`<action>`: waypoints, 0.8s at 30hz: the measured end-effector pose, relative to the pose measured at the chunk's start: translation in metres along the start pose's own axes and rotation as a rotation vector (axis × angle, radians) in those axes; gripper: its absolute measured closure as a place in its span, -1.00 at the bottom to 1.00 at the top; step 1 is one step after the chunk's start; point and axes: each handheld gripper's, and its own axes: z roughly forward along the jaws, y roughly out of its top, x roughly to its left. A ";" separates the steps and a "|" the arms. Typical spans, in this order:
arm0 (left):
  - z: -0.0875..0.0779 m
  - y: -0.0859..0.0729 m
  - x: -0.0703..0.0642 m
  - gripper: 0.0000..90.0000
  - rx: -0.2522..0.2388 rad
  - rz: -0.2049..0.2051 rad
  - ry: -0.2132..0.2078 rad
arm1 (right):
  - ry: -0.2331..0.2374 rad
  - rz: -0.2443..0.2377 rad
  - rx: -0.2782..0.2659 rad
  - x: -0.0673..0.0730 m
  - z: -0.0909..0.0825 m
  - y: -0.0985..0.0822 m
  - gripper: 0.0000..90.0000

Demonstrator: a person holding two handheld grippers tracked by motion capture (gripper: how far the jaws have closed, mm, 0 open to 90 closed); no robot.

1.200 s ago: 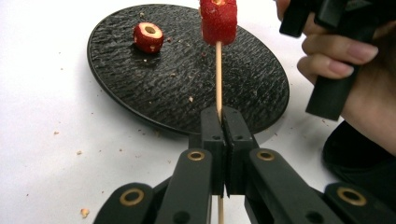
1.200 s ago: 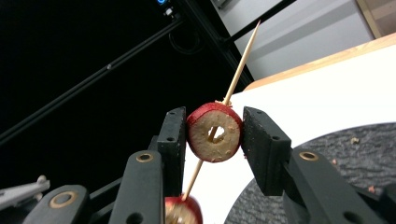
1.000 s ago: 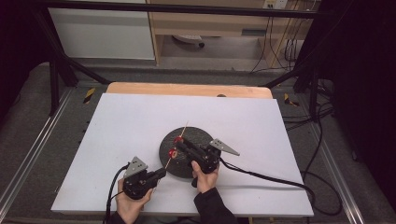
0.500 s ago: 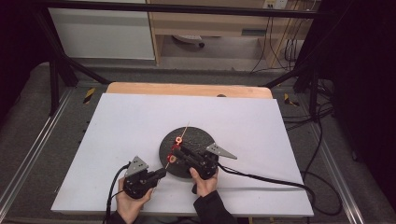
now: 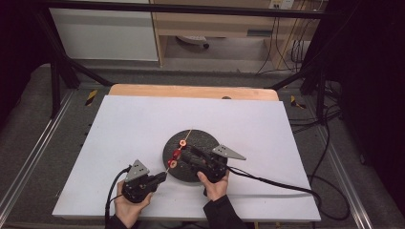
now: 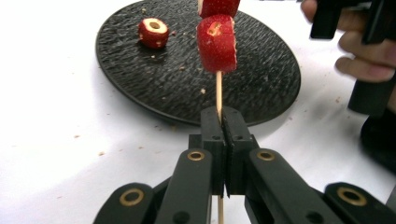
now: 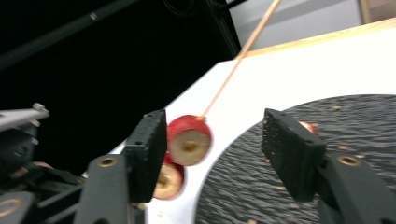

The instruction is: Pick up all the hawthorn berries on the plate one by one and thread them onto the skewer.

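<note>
The wooden skewer (image 6: 218, 88), clamped in the left gripper (image 6: 223, 122), slants up over the black plate (image 6: 261, 79), its strawberry pieces (image 7: 189, 140) between the right gripper (image 7: 215, 144)'s just-opening jaws.

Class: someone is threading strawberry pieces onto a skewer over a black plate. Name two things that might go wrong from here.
1. The left tool pinches the thin skewer only near its end, so it might tilt or slip.
2. The right tool has just been opening beside the threaded strawberry pieces, its pads off them; they might slide along the skewer. One loose piece waits on the plate.
</note>
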 end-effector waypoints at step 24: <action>-0.022 -0.004 0.037 0.97 0.063 0.067 0.033 | -0.141 -0.222 0.463 -0.027 0.011 0.050 -0.72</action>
